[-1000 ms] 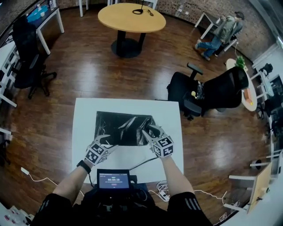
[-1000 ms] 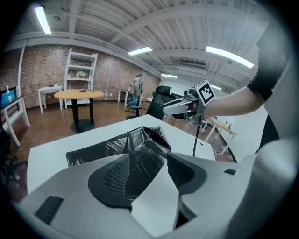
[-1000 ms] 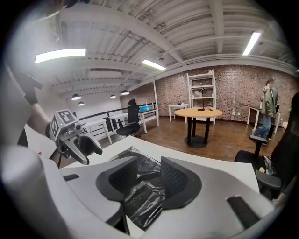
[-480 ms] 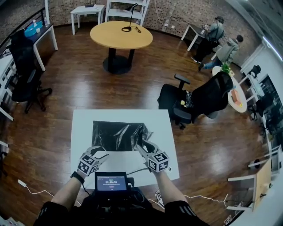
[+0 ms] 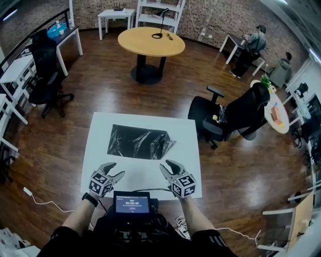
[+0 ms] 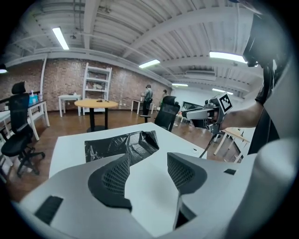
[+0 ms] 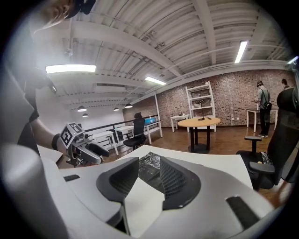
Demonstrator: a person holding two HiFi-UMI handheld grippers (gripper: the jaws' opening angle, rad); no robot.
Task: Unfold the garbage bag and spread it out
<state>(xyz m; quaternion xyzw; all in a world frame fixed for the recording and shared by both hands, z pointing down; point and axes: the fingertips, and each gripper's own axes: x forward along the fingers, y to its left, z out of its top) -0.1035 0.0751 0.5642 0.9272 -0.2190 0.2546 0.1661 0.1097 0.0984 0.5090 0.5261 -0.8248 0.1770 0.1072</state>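
Fingers point(image 6: 113, 177) parted over bare table point(image 5: 145, 169), apart from bag point(image 5: 138, 142) edge

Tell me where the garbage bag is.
Head view: the garbage bag lies on the far half of the white table, ahead of the left gripper and right gripper, touching neither.

White worktop point(image 5: 189, 150) centre frame, on wood floor point(image 5: 95, 105). Round wooden table point(image 5: 151, 42) upper centre, white shelf unit point(image 5: 159, 9) behind it. Black office chair point(image 5: 241, 113) right of worktop, second black chair point(image 5: 47, 70) upper left. Small lit screen point(image 5: 132, 205) bottom centre. Two people point(image 5: 257, 41) upper right.
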